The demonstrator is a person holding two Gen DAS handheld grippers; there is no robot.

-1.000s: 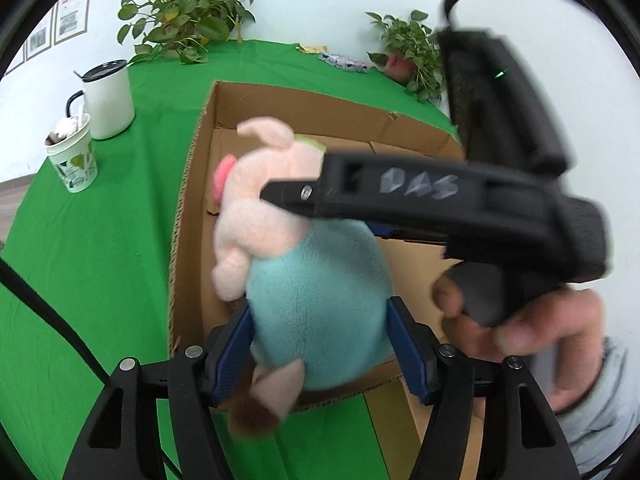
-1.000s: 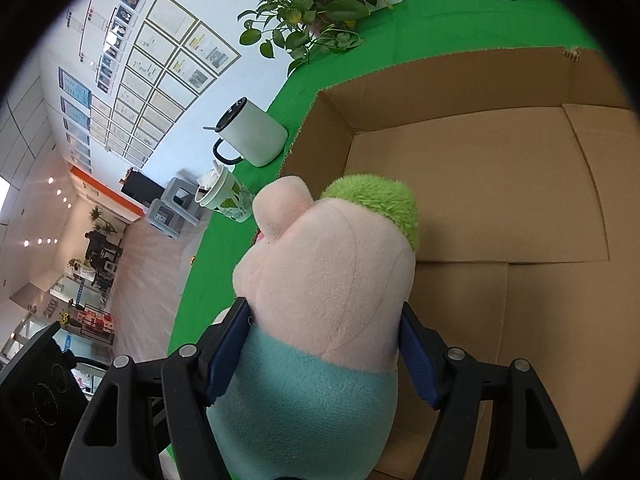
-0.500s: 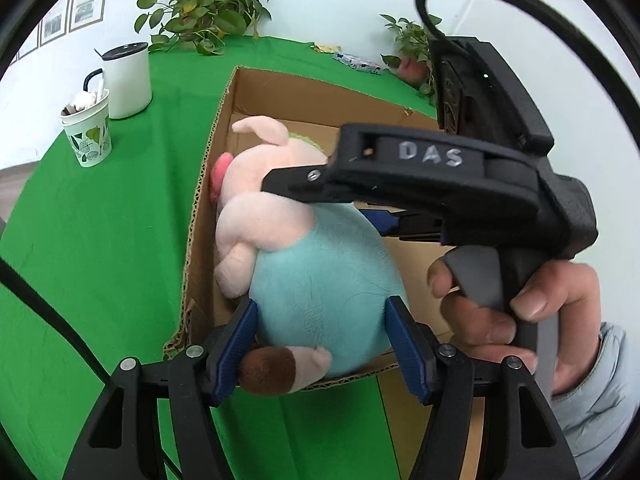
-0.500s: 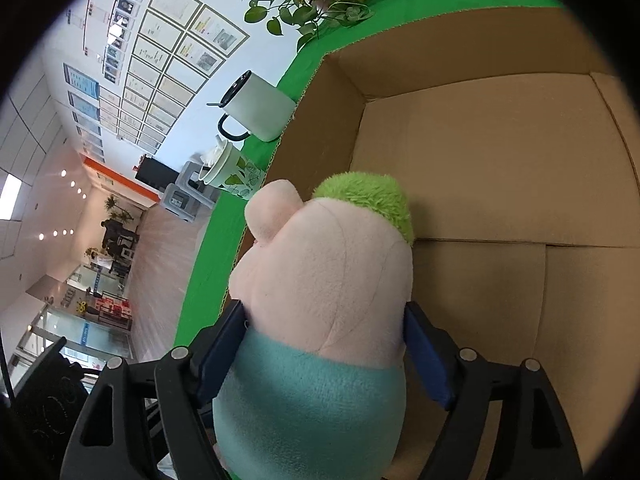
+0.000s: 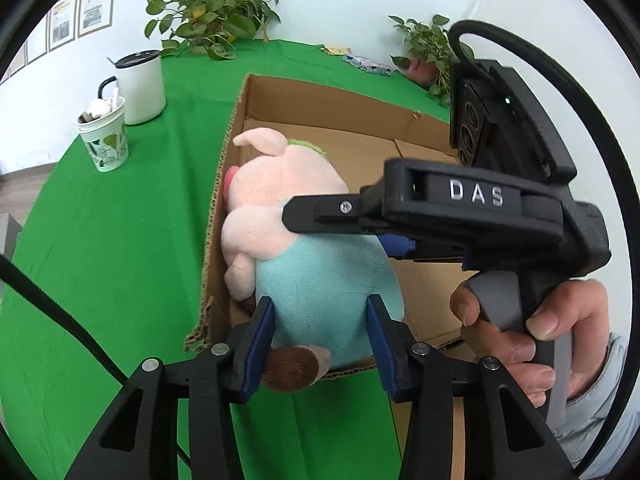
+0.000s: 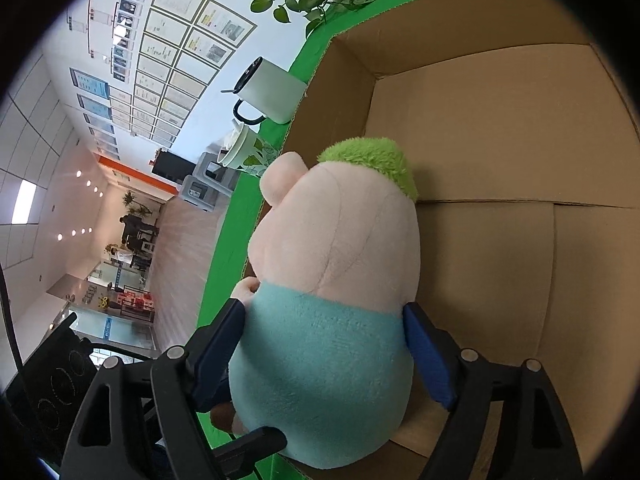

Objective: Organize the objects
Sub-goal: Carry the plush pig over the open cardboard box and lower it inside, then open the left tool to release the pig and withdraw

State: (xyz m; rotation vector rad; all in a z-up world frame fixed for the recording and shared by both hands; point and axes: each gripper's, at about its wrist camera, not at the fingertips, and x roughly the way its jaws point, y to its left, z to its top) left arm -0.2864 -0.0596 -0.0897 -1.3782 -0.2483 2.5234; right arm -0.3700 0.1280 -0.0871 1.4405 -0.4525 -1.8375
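Two grippers are set on one plush pig [image 5: 320,280], which is held over the near left corner of the open cardboard box [image 5: 320,108]. The left gripper [image 5: 320,344] is seen closing, its blue pads pressed into the teal lower body. The right gripper [image 6: 324,344] is clamped on the same body, below the pink head. A white mug [image 5: 142,84] and a paper cup [image 5: 105,136] are seen on the green table [image 5: 100,260].

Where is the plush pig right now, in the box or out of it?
Mostly in. The pig hangs inside the box against its near wall, one foot over the rim; both grippers flank its teal body.
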